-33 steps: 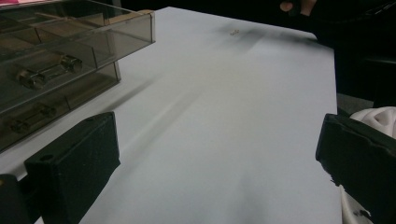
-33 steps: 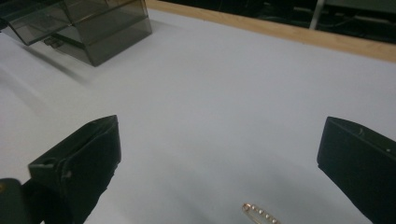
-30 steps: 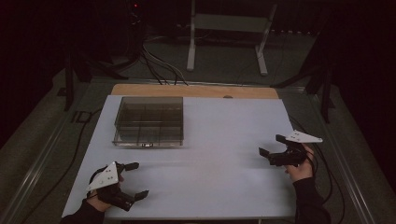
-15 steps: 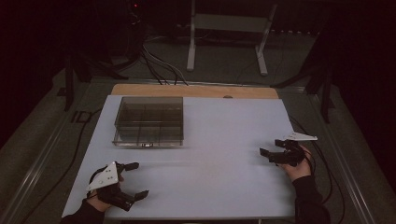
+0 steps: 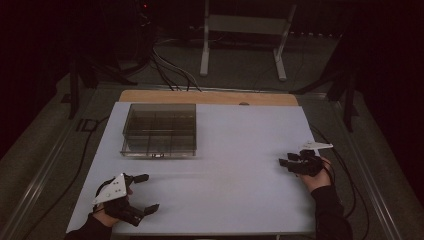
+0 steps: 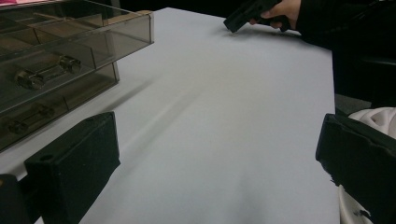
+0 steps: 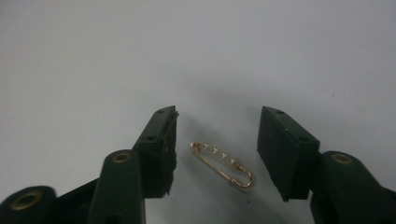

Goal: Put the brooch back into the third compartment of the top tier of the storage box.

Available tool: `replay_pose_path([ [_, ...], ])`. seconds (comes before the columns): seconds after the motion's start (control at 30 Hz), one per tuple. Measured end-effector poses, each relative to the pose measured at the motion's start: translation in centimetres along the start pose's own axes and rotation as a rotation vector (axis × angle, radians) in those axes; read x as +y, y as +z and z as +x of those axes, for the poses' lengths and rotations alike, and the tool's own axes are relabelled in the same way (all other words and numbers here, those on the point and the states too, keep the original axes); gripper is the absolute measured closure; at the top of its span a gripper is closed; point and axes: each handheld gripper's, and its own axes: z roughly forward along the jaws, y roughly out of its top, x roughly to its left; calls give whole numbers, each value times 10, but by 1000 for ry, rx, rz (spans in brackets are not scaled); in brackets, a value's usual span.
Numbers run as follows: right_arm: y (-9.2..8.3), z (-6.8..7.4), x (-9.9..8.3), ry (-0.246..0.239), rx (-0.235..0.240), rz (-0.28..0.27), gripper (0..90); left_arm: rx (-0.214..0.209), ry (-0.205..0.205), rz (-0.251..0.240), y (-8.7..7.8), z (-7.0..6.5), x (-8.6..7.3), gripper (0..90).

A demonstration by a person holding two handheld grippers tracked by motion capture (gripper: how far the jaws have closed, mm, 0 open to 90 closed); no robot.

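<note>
Right tongs (image 7: 217, 154) have just been closing, jaws apart around gold pin (image 7: 222, 164) flat on worktop (image 7: 140, 56). Advise centring, sinking low before pinching. Left tongs (image 6: 215, 168) wide apart, idle.

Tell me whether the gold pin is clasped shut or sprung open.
Shut, as far as shows: the gold pin lies flat on the table, its bar running into the clasp, between the right gripper's jaws, untouched.

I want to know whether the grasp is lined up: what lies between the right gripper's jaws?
In the right gripper view, a small gold safety pin lies flat on the white table between the closing jaws of the right gripper, touching neither.
</note>
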Motion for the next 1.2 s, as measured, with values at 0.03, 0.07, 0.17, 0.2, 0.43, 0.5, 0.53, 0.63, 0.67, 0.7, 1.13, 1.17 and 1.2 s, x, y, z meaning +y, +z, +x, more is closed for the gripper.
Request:
replay_pose_path([
  [0.03,1,0,0,-9,-2,9,501,-1,1,0,0,0,0,6],
  [0.07,1,0,-1,-11,-11,19,514,-1,0,0,0,0,0,6],
  [0.17,0,1,-1,-35,-37,32,596,-1,0,1,0,0,0,6],
  [0.2,0,2,0,-43,-50,37,614,0,2,0,0,0,0,6],
  [0.43,-2,6,1,-79,-71,71,801,-1,3,0,0,0,0,6],
  [0.5,-2,6,1,-80,-65,76,835,-1,2,3,0,0,0,6],
  [0.53,-2,7,1,-81,-60,78,848,-2,2,1,0,0,0,6],
  [0.63,-2,10,2,-107,-73,80,853,-6,-2,-4,0,0,0,6],
  [0.67,-2,11,1,-111,-69,76,854,-6,-7,-7,-1,0,0,6],
  [0.7,-1,12,1,-118,-69,73,855,-3,-6,-8,-1,1,0,6],
  [1.13,-4,19,6,-105,-46,66,858,-3,-1,-3,0,0,0,6],
  [1.17,-4,20,7,-90,-47,69,858,-4,-1,-3,0,0,0,6],
  [1.2,-5,20,7,-87,-47,69,858,-5,-3,-1,0,0,0,6],
])
